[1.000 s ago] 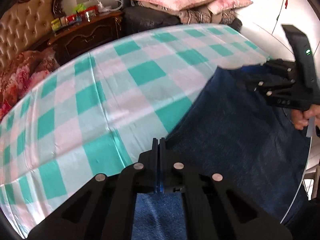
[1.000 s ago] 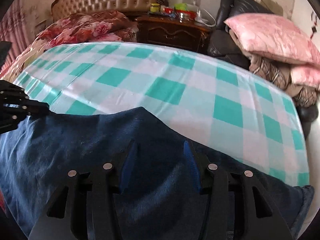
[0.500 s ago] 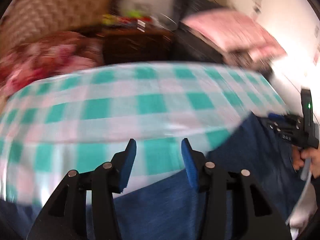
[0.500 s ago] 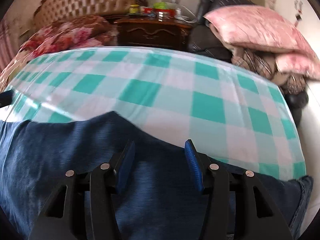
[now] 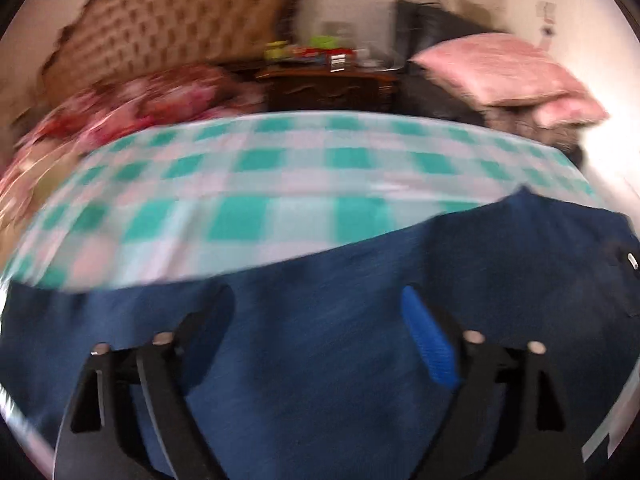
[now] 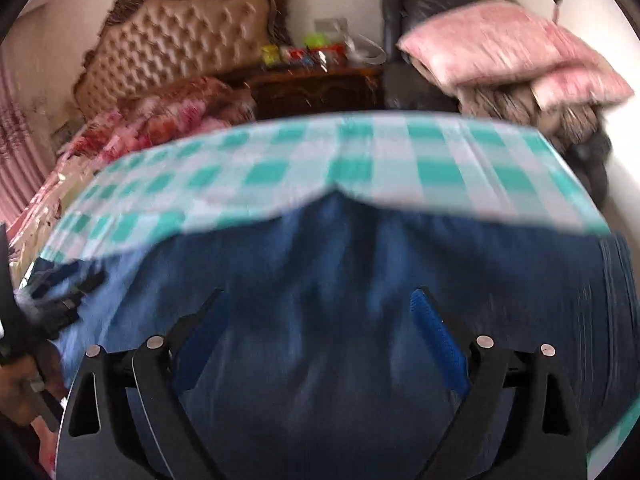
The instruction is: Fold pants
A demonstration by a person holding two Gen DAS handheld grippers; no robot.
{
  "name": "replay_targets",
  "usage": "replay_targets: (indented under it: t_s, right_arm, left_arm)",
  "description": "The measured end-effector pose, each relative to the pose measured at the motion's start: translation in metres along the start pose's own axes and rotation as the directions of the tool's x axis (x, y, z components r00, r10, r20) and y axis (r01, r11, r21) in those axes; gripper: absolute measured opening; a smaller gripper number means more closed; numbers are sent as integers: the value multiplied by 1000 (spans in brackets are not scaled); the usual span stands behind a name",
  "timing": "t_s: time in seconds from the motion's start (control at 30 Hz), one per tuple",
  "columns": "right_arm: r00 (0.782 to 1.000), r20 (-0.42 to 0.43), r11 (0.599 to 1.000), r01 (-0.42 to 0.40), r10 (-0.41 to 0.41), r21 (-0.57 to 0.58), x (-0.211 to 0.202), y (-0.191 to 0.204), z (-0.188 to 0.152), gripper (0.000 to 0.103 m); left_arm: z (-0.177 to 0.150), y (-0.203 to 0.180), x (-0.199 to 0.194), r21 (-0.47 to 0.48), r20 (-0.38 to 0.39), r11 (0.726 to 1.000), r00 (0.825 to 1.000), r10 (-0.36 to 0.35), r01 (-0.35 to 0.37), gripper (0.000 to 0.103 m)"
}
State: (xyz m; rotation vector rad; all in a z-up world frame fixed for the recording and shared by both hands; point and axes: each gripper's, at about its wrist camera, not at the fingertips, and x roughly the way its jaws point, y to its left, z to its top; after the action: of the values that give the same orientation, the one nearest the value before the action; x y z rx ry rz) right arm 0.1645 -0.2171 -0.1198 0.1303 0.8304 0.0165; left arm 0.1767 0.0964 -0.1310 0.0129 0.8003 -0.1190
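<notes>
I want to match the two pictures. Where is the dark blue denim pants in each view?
Left wrist view: the dark blue denim pants fill the lower half and reach the right edge, under the open claw.
Right wrist view: the pants fill the lower middle, with a peak at the centre.
Shared landmark: the tufted tan headboard, upper left in both.

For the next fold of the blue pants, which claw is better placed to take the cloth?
Probably the right claw. Its jaws are opening with nothing gripped, above the pants and facing their pointed far edge on the checked cloth. The left claw, also opening and empty, hangs over plain fabric, no such edge directly ahead.
</notes>
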Motion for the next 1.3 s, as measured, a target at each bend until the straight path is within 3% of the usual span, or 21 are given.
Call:
replay_targets:
  t_s: [0.03,0.13,0.2,0.3,0.37,0.43,0.5,0.57,0.63,0.7,0.73,0.77,0.8,0.83,0.87,0.9,0.93,0.97,1.07,1.17,1.3]
  right_arm:
    - [999,-14,999,30,-29,23,-4,-5,-8,88]
    - [994,-3,993,111,-111,49,-18,-20,-29,89]
    - [988,10,988,154,-155,28,-28,-31,-38,89]
    - [971,4,969,237,-238,76,-40,-60,-49,89]
    - [971,-3,965,237,-238,112,-45,-81,-54,89]
    - [973,-8,965,228,-229,131,-53,-100,-59,89]
    - [973,-19,962,230,-230,148,-57,-113,-62,89]
    - [961,-21,952,274,-274,134,-57,-123,-65,89]
    - [941,-60,933,338,-332,127,-52,-133,-67,89]
    - [938,-91,921,345,-334,178,-53,-153,-72,89]
    - [926,-109,908,376,-361,187,-52,-164,-75,89]
    - [917,-119,897,398,-381,191,-53,-172,-77,90]
    - [923,-116,899,384,-367,213,-57,-182,-78,90]
    - [920,-119,892,392,-374,225,-60,-189,-80,90]
    - [898,-129,868,439,-420,233,-65,-200,-82,88]
    - [905,-127,870,426,-406,248,-69,-206,-83,87]
    - [927,-113,884,375,-358,279,-76,-213,-84,87]
    - [932,-105,886,361,-346,292,-80,-215,-85,87]
    - [872,-106,811,485,-479,326,-97,-235,-86,87]
    - [889,-112,781,446,-444,437,-111,-264,-92,84]
    - [888,-85,788,442,-452,429,-119,-273,-88,77]
  left_arm:
    - [-8,21,-5,-42,-12,999,1000,-17,17,89]
    - [-27,65,-10,-71,-53,997,998,37,-41,86]
    - [-43,105,-11,-72,-94,992,991,96,-103,75]
    - [-56,165,-16,-140,-111,983,988,106,-121,74]
    - [-55,205,-24,-169,-105,973,984,143,-159,56]
    - [-50,240,-37,-216,-90,942,966,244,-258,56]
    - [-45,259,-48,-282,-60,936,978,201,-210,55]
    - [-39,261,-48,-251,-50,944,977,206,-212,56]
    - [-35,259,-33,-193,-90,959,977,193,-207,57]
    - [-36,273,-15,-169,-161,937,946,281,-307,54]
    - [-38,279,-16,-196,-154,932,948,278,-304,46]
    - [-36,287,-21,-242,-148,925,954,262,-292,44]
    - [-34,289,-25,-256,-146,914,947,285,-314,44]
    - [-32,288,-32,-245,-140,890,922,360,-384,45]
    - [-33,285,-35,-237,-134,878,910,393,-415,45]
    - [-33,283,-43,-249,-119,878,913,390,-408,45]
    - [-35,278,-54,-279,-95,887,929,357,-369,45]
    - [-39,269,-67,-312,-59,895,946,317,-320,45]
    - [-53,229,-96,-341,8,910,967,254,-237,45]
    - [-66,187,-103,-346,14,921,980,197,-181,44]
    - [-82,135,-107,-374,17,923,994,105,-91,43]
